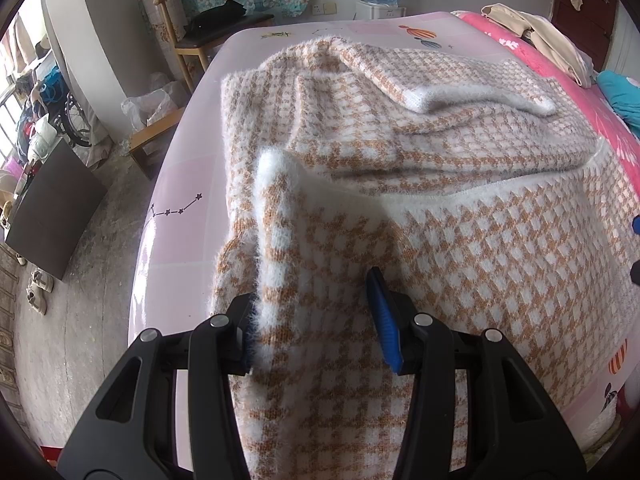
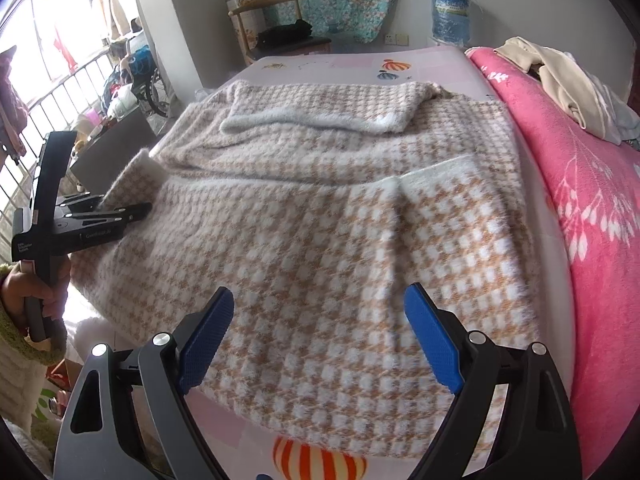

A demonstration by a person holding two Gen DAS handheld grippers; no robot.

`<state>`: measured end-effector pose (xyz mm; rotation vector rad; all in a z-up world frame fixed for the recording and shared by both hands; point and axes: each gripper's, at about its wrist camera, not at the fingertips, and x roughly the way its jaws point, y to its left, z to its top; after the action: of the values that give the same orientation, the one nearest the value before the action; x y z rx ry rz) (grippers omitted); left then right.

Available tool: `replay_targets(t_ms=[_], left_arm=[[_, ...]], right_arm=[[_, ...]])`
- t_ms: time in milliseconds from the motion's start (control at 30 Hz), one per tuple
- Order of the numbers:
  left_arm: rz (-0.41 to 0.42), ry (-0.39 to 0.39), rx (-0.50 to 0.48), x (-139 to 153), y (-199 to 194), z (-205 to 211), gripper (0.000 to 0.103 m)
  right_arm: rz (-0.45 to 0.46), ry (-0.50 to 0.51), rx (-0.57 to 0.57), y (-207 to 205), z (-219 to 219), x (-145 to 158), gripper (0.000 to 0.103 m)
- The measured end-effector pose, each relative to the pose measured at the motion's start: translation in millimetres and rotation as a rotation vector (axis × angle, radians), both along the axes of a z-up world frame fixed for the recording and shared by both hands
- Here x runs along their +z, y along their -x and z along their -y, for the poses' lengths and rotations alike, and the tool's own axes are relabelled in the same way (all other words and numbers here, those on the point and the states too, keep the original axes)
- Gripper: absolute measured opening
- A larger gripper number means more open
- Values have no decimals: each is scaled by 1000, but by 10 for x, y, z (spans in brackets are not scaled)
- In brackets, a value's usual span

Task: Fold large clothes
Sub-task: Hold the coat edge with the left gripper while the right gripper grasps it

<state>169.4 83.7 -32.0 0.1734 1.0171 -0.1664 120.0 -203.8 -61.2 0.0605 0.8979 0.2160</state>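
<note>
A fuzzy white-and-tan houndstooth sweater [image 1: 440,240] [image 2: 320,220] lies spread on the bed, one sleeve [image 2: 312,116] folded across its far part. My left gripper [image 1: 312,286] [image 2: 136,210] is at the sweater's left edge. It is shut on a thick raised fold of the cloth, whose white cuff edge [image 1: 276,168] stands up off the bed. My right gripper [image 2: 320,290] hovers over the near hem, open wide, with nothing between its blue pads [image 2: 432,344]. A hand [image 2: 24,284] in a green cuff grasps the left gripper's handle.
The pale pink sheet [image 1: 188,184] carries the sweater. A bright pink blanket [image 2: 580,200] with a heap of beige clothes [image 2: 560,76] runs along the right. A wooden chair [image 1: 192,12], a dark box [image 1: 52,208] and shoes [image 1: 38,288] stand on the floor at the left.
</note>
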Motion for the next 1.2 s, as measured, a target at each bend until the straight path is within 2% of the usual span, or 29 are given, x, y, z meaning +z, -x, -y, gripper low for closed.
replay_targets(t_ms=[200, 333, 567, 767, 900, 1200], left_arm=[[6, -7, -5, -6, 2, 3, 45], [6, -4, -3, -4, 1, 19, 45], [7, -12, -11, 3, -8, 32, 45], [9, -12, -9, 2, 0, 31, 45], [9, -12, -9, 5, 0, 33, 45], [10, -13, -8, 0, 8, 38, 45]], right_arm=[[1, -71, -122, -105, 662, 65, 85], [-7, -145, -138, -194, 903, 48, 84], [-52, -218, -117, -444, 991, -124, 68], [-86, -213, -128, -574, 1004, -249, 57], [-106, -193, -114, -530, 941, -255, 44], [-106, -108, -120, -453, 855, -289, 37]])
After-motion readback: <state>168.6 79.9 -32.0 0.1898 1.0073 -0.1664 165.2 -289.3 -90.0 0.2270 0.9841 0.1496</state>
